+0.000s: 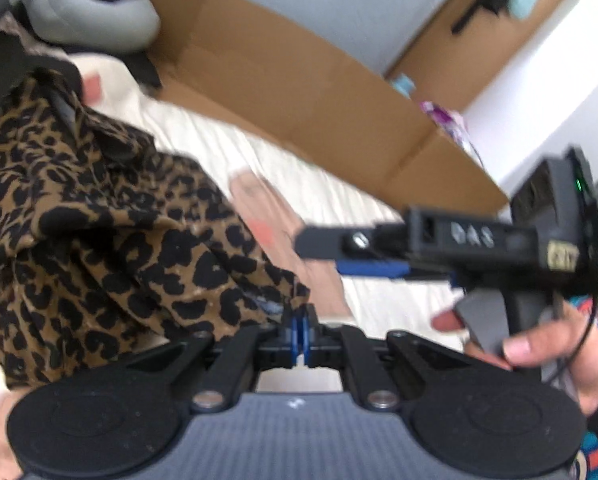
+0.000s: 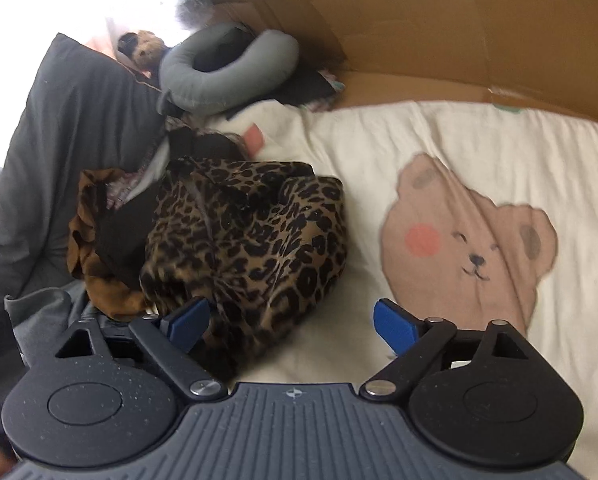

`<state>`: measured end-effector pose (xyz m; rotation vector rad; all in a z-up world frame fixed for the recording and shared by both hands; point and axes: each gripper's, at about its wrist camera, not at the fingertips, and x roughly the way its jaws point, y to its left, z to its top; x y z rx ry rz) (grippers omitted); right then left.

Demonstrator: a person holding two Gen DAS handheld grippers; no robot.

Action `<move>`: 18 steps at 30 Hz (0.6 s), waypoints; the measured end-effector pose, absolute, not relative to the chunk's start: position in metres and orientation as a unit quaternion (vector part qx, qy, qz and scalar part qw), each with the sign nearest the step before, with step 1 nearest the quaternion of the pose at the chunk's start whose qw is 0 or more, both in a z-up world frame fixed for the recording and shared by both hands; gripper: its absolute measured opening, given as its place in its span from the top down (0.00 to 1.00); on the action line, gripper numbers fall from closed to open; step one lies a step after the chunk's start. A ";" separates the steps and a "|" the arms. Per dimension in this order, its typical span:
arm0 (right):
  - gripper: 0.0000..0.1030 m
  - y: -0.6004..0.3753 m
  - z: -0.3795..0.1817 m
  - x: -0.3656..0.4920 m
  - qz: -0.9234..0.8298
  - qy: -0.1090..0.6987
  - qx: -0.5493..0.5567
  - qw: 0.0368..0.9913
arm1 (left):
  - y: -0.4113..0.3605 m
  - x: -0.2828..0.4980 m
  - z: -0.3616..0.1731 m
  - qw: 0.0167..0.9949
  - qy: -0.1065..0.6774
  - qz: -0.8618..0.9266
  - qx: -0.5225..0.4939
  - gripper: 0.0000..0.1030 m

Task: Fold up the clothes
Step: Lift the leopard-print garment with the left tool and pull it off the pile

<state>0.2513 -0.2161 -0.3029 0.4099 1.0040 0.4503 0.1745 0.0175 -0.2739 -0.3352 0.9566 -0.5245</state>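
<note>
Leopard-print garment [image 2: 251, 236] is pinched at its edge by the closed left gripper [image 1: 301, 330], likely for lifting, while right gripper [image 2: 289, 322] is held open at its 6 o'clock hem.

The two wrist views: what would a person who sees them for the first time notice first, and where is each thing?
The leopard-print garment stands out most, bunched in a heap on the cream blanket. The left gripper is shut on its edge, while the right gripper is open just in front of the heap. Next comes the big brown bear face printed on the blanket to the right of the garment, and the cardboard box behind.
</note>
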 end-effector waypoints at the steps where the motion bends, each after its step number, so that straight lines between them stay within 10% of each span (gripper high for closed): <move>1: 0.15 -0.218 -0.306 0.250 0.210 0.477 0.193 0.831 | 0.020 0.174 -0.273 0.841 0.454 -0.248 -0.160 0.95; 6: 0.16 -0.226 -0.321 0.240 0.209 0.491 0.186 0.825 | 0.030 0.170 -0.267 0.837 0.459 -0.248 -0.167 0.85; 10: 0.16 -0.229 -0.330 0.234 0.210 0.501 0.183 0.820 | 0.039 0.167 -0.261 0.835 0.460 -0.246 -0.173 0.44; 18: 0.16 -0.226 -0.332 0.231 0.215 0.502 0.171 0.820 | 0.072 0.195 -0.243 0.881 0.424 -0.154 -0.145 0.32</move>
